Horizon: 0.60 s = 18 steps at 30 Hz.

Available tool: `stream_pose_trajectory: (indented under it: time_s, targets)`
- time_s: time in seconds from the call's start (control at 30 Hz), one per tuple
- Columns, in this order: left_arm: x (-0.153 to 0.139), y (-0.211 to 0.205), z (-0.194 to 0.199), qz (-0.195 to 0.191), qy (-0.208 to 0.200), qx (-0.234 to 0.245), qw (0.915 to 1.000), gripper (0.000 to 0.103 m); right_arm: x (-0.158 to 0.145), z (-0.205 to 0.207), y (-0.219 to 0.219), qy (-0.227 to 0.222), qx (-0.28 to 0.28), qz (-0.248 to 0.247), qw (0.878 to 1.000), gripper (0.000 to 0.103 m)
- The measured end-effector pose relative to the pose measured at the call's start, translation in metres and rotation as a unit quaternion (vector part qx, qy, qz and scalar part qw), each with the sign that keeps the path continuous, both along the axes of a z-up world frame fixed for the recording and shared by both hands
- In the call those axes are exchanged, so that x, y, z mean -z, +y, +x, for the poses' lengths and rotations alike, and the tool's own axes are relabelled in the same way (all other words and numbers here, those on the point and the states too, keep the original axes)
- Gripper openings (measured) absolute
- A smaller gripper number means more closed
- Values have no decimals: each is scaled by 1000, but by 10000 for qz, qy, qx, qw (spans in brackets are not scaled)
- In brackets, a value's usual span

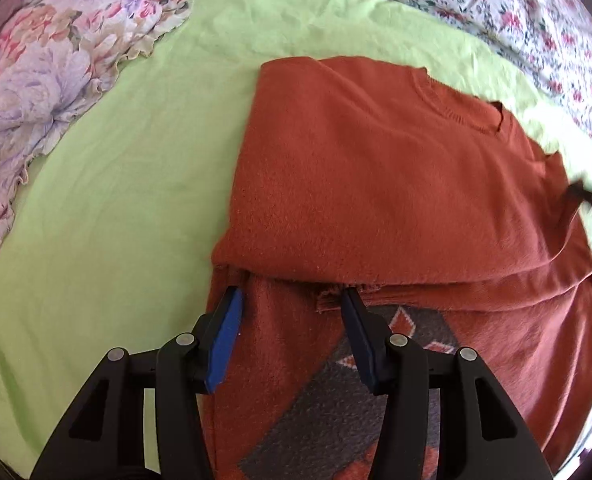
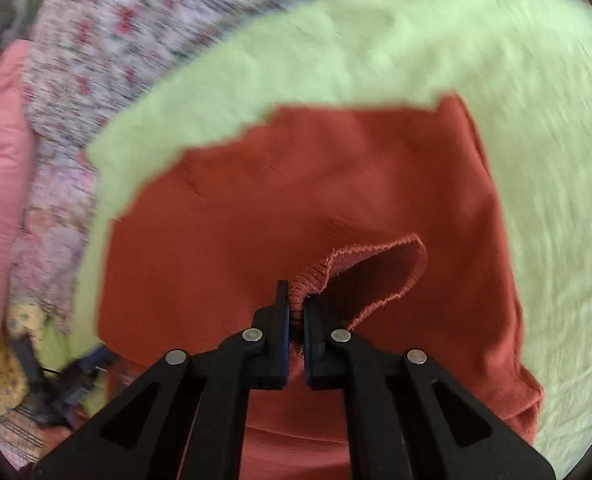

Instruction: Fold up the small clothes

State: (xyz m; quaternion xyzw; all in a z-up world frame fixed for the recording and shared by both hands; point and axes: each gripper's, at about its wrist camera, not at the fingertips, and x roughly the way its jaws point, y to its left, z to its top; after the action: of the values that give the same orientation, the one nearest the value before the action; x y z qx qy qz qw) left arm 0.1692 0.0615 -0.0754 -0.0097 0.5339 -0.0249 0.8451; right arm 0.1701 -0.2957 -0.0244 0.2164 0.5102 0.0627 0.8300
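Pinching the sweater's cuff (image 2: 360,258), right gripper (image 2: 295,312) tilts steeply downward.

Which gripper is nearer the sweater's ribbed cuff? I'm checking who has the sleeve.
Right. The right gripper is shut on the ribbed cuff; the left gripper hangs open over the sweater body.

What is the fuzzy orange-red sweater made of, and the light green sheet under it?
The fuzzy orange-red sweater looks like soft knitted wool or acrylic: matte, nappy surface, ribbed cuff. The light green sheet looks like thin woven cotton: smooth, matte, fine wrinkles.
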Motion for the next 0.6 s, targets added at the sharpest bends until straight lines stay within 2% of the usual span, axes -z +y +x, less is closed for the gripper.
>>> stream_pose_trajectory:
  time_s: [0.17,0.27,0.37,0.47,0.6]
  targets:
    - [0,2,13,89,-70,-404,9991,52,-75,-1,-1,-940,17,366,9949,6]
    - [2,12,18,276,-71,-795,9964,51,-95,-17,-22,-1195,288,301,9920,6]
    - [5,28,19,-146,-25,-1114,9937,51,-73,-31,-47,-845,492,-88,9952,6]
    - [4,29,18,-203,-33,-1162,9930,51,-29,-37,-60,-299,559,-236,9977,6]
    - [4,35,15,-388,5,-1240,9915,51,6,-43,-59,57,543,-294,9981,6]
